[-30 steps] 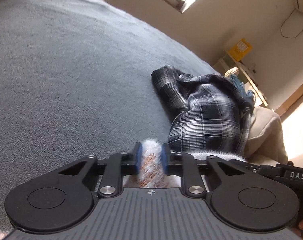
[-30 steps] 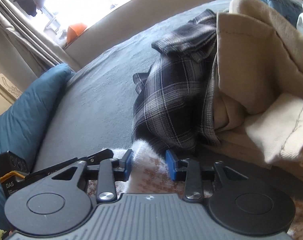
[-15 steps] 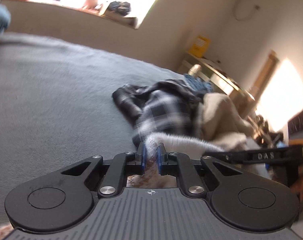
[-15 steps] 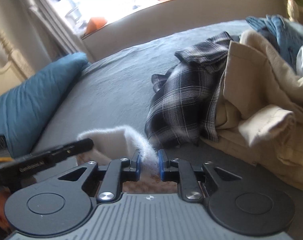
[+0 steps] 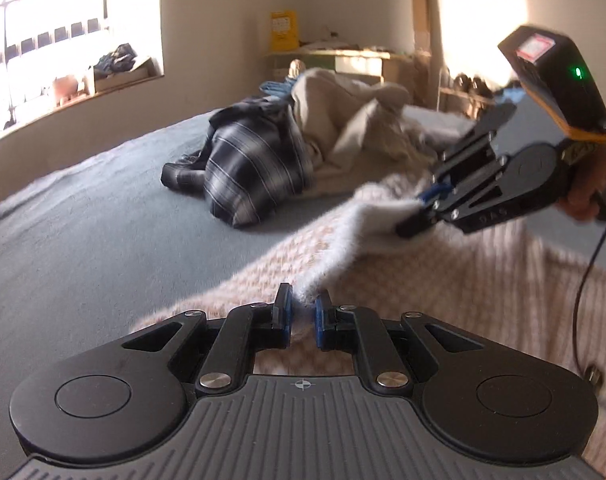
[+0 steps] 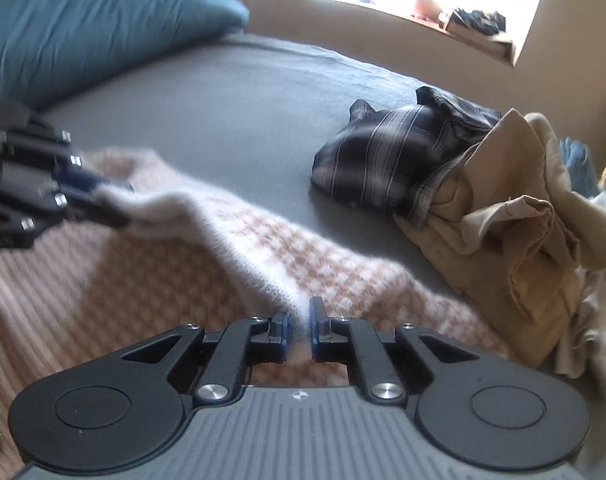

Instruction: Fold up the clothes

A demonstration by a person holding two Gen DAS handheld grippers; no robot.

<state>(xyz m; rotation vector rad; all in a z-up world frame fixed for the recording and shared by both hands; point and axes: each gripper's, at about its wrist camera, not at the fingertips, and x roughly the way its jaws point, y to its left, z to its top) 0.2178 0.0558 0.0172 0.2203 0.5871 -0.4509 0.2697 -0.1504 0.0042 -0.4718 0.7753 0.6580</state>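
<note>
Fingers of the left gripper (image 5: pixel 302 312) pinch the fuzzy white edge of one knitted sweater (image 5: pixel 455 280); those of the right gripper (image 6: pixel 299 322) have just been closing and now grip the same white band further along. Between the two pinch points that edge hangs in a soft sagging fold. Each gripper shows in the other's view: the right gripper (image 5: pixel 431 202) angles down from the upper right with a hand (image 5: pixel 591 184) behind it, and the left gripper (image 6: pixel 91 188) reaches in from the left. Below and behind both pairs of fingers the sweater spreads over the bed (image 6: pixel 223 112), its body a beige-and-white check with a ribbed pinkish part nearer the cameras.

Well beyond the fingertips, one heap of clothes lies on the grey bed cover: a dark plaid shirt (image 6: pixel 387 156), crumpled, touching a rumpled beige garment (image 6: pixel 515 216), with a bit of blue cloth (image 6: pixel 579 164) behind. One teal pillow (image 6: pixel 87 40) sits at the far left of the right gripper's view. A sunlit window sill (image 5: pixel 103 84) runs along the wall beyond the bed.
</note>
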